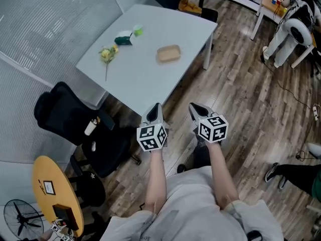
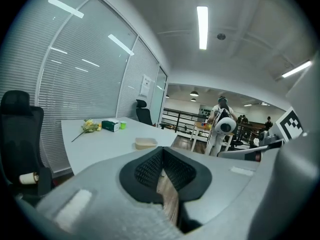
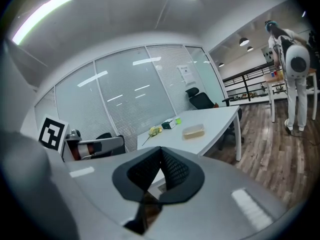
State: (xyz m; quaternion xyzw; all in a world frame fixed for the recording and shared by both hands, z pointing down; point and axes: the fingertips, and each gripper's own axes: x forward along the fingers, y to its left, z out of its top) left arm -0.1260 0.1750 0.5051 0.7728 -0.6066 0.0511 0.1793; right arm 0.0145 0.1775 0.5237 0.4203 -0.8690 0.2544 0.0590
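Left tongs (image 1: 156,108): jaws pressed together, nothing between them, above the wooden floor.
Right tongs (image 1: 194,108): jaws also together, holding nothing, just beside the left one.
Surface (image 1: 145,84): white, its near corner at 12 o'clock from both tongs.
Beige container (image 1: 168,53): on the surface, well apart from the tongs.
Yellow flower (image 1: 107,55): at 9 o'clock from the container.

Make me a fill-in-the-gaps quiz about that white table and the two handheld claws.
1. The left gripper and the right gripper both have their jaws ____, holding nothing.
2. On the white table, the flower is ____.
3. In the head view, the tan container lies to the flower's ____.
4. The office chair beside the table is ____.

Missing words: shut; yellow; right; black.
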